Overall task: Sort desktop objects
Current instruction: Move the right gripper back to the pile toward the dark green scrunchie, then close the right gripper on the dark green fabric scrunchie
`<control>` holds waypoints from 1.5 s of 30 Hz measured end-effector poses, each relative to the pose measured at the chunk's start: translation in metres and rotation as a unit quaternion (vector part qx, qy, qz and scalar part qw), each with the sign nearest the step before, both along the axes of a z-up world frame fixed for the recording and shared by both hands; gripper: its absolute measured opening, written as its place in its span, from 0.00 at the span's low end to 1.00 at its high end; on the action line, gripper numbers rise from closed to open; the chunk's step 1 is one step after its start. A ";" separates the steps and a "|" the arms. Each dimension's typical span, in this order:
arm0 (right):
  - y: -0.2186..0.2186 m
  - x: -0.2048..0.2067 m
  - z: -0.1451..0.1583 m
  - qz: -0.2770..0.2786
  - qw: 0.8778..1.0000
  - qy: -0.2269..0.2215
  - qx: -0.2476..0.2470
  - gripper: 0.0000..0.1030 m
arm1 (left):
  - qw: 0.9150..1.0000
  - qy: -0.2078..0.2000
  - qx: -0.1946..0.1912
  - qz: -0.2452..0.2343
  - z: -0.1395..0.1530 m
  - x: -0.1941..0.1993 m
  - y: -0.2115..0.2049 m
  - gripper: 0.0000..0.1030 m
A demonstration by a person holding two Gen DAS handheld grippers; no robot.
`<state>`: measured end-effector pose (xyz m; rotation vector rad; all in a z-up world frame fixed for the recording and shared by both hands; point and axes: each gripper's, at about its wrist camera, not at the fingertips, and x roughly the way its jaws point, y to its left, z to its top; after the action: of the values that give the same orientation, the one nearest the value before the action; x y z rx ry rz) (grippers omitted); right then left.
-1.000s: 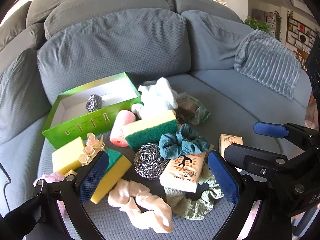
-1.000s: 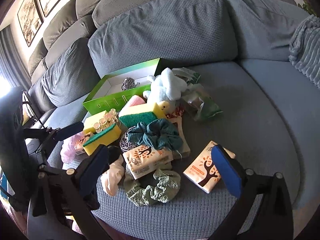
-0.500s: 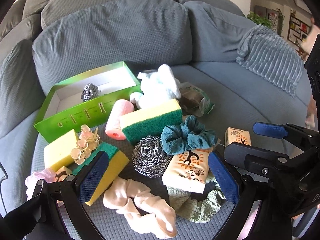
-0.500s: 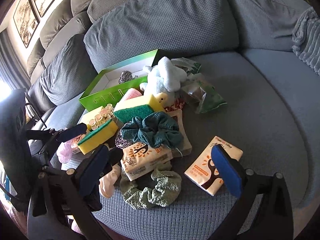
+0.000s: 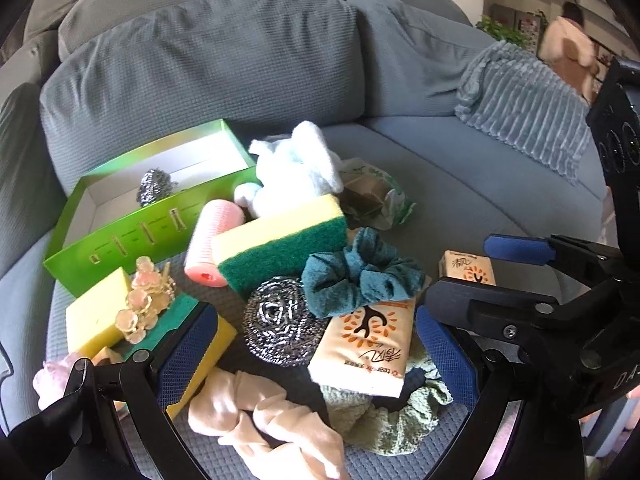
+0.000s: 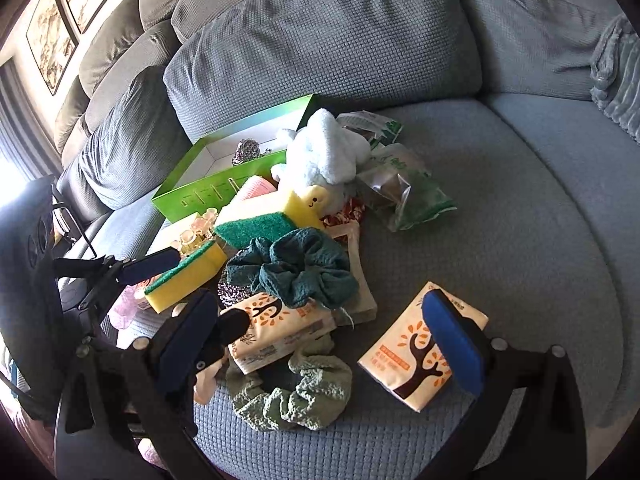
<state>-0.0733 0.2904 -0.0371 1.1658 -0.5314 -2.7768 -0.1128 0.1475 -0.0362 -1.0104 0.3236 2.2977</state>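
A heap of small items lies on a grey sofa seat. My left gripper (image 5: 316, 344) is open just above the steel scourer (image 5: 278, 330) and the tissue pack (image 5: 366, 342), with a teal scrunchie (image 5: 356, 276) behind them. A peach scrunchie (image 5: 264, 420) and a pale green scrunchie (image 5: 384, 416) lie nearest. My right gripper (image 6: 320, 340) is open over the same tissue pack (image 6: 280, 326); its right pad overlaps a second tissue pack (image 6: 416, 360). The green box (image 5: 132, 224) holds another scourer (image 5: 154, 190).
Yellow-green sponges (image 5: 280, 240), a pink roller (image 5: 210, 248), a hair claw (image 5: 144, 304), a white plush toy (image 5: 296, 172) and snack bags (image 6: 400, 184) crowd the pile. Sofa cushions (image 5: 208, 72) rise behind. A folded blanket (image 5: 528, 108) lies right. A person (image 5: 568, 52) stands far off.
Both grippers have moved forward and down toward the pile, which now looms larger. Their jaws stay equally wide. A person has come into view far right.
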 end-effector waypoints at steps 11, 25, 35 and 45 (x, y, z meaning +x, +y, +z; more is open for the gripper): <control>0.003 -0.014 -0.009 0.016 1.000 -0.007 -0.012 0.99 | 0.999 -0.013 0.015 -0.028 -0.007 -0.009 0.006 0.97; 0.002 -0.030 -0.020 0.045 0.998 -0.027 -0.046 0.82 | 0.997 -0.016 0.031 -0.069 -0.013 -0.013 0.014 0.92; 0.001 -0.038 -0.027 0.058 0.996 -0.038 -0.057 0.58 | 0.995 -0.031 0.029 -0.091 -0.022 -0.016 0.023 0.75; -0.003 -0.045 -0.026 0.068 0.996 -0.028 -0.051 0.23 | 0.994 -0.036 0.036 -0.095 -0.027 -0.019 0.025 0.55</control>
<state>-0.1185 0.2873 -0.0628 1.2125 -0.5698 -2.5784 -0.1322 0.1727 -0.0634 -0.9805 0.2930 2.0822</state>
